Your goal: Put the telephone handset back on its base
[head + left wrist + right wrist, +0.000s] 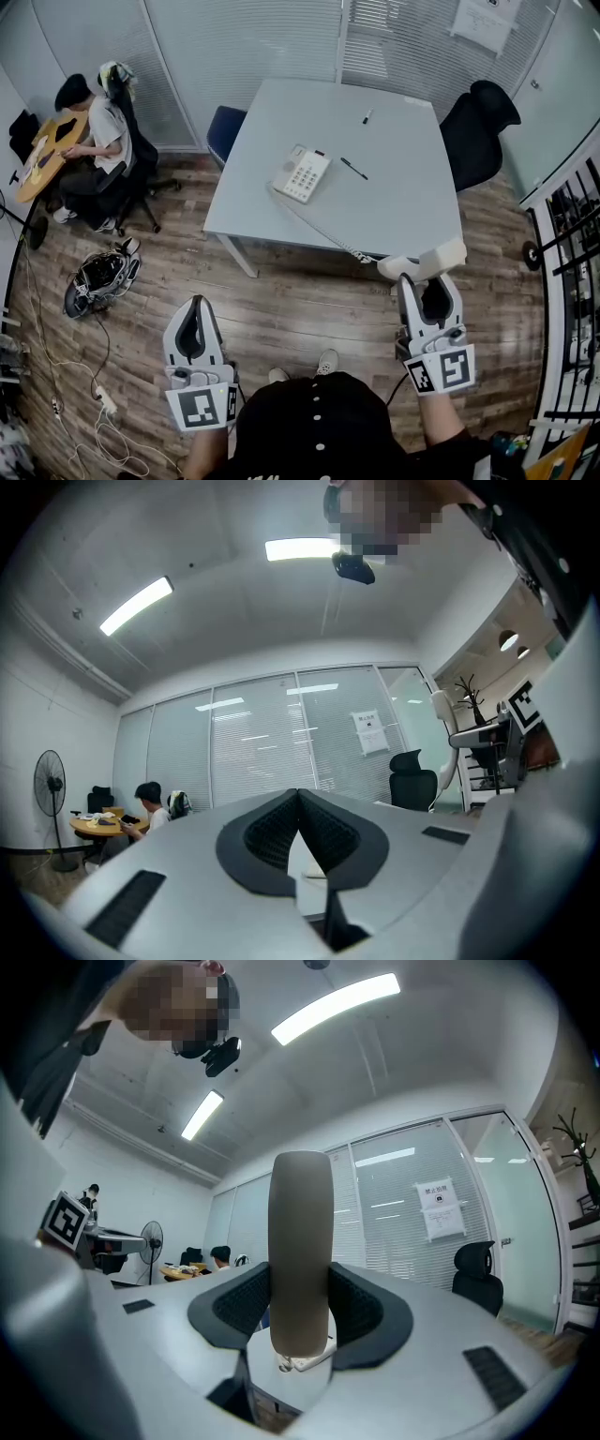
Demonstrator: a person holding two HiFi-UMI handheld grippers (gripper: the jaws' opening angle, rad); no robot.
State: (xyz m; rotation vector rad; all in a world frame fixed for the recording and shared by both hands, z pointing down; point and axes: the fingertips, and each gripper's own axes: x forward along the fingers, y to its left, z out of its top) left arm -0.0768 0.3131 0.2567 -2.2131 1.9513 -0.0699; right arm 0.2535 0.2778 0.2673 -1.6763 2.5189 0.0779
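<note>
The right claw [427, 283] is clamped on the handset [441, 258] beside the surface's [403, 197] near edge. The left claw [194, 306] is together, empty. The base [303, 174] lies farther left.

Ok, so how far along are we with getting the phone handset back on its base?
Done: the right gripper is clamped on the handset.
In hand: the handset is held up by the table's near edge, with its cord stretched to the base.
Left: carry it over and set it on the base, whose cradle sits empty. The left gripper is shut and holds nothing.
</note>
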